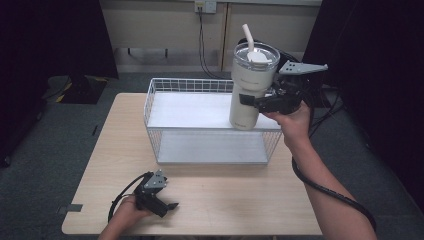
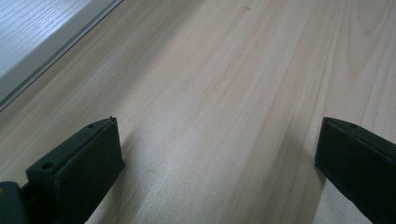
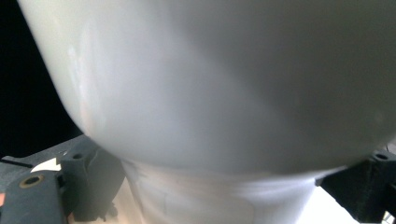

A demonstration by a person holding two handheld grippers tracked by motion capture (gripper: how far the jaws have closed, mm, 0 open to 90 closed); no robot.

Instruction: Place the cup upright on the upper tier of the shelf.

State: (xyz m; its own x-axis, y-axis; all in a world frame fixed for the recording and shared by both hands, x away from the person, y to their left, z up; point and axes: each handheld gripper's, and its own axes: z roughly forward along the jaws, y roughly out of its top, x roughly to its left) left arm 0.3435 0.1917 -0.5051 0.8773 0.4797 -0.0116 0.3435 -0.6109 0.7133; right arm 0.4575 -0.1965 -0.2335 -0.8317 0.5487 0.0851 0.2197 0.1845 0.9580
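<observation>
A cream tumbler (image 1: 251, 85) with a clear lid and a white straw stands upright over the right end of the white wire shelf's (image 1: 200, 112) top deck. My right gripper (image 1: 256, 102) is shut on the tumbler's lower body from the right. In the right gripper view the tumbler (image 3: 224, 93) looms close between the two black jaws. I cannot tell whether its base touches the deck. My left gripper (image 1: 170, 206) lies low on the wooden table (image 1: 225, 200) at the front left, held by a hand. Its jaws stand wide apart over bare wood (image 2: 219, 130).
The wire shelf has a raised wire rim and a lower deck (image 1: 210, 147). Black cables trail from both grippers. Beyond the table are grey carpet, a wall with a socket (image 1: 205, 6) and dark curtains on both sides. A pale shelf edge (image 2: 51, 44) shows in the left gripper view.
</observation>
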